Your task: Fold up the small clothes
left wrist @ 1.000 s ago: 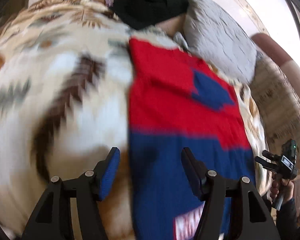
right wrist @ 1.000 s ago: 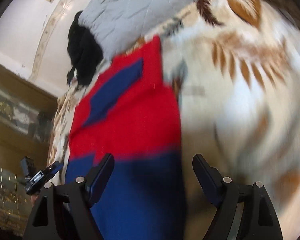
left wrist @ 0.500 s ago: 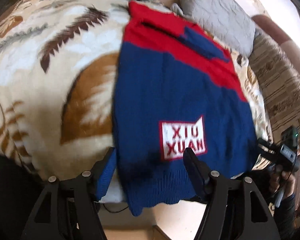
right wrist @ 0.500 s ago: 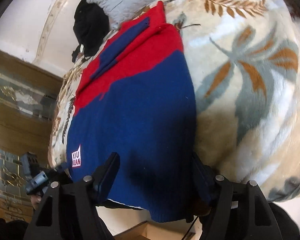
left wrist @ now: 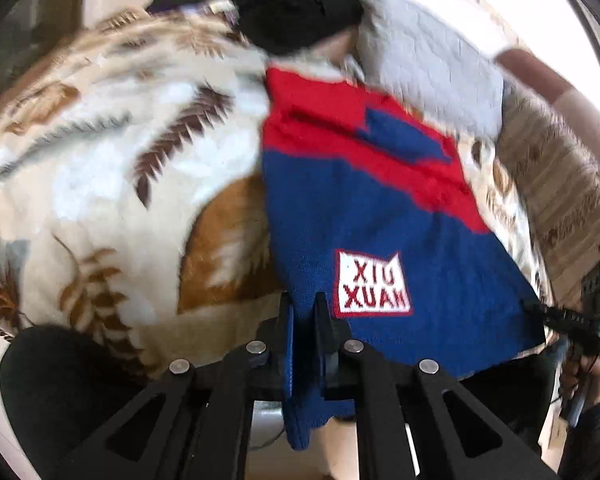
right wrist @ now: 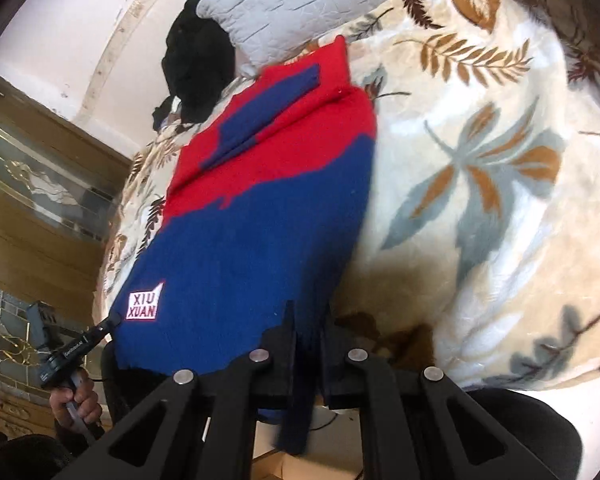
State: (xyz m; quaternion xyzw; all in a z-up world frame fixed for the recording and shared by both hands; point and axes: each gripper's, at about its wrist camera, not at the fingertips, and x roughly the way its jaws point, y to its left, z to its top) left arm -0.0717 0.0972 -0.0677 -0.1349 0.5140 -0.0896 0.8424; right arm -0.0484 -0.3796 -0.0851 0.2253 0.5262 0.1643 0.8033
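Observation:
A small knit sweater (left wrist: 380,220), blue below and red at the top with a white "XIU XUAN" patch (left wrist: 372,284), lies flat on a leaf-patterned blanket (left wrist: 100,160). My left gripper (left wrist: 304,300) is shut on the sweater's hem at its left corner, and blue fabric hangs down between the pads. In the right wrist view, the same sweater (right wrist: 252,240) stretches away from my right gripper (right wrist: 306,312). Its jaws are closing with the hem's right corner pinched between them. Each gripper also shows small in the other's view: right gripper (left wrist: 540,312), left gripper (right wrist: 104,326).
A grey quilted pillow (left wrist: 428,64) and a heap of black clothing (left wrist: 296,4) lie at the bed's far end. The blanket (right wrist: 480,160) spreads wide to the right of the sweater. A hand (right wrist: 76,400) holds the left gripper's handle beside a wood-and-glass cabinet (right wrist: 28,184).
Both grippers drew back along the sweater to its hem at the bed's near edge. Their jaws, wide apart before, have come together on the hem's two corners.

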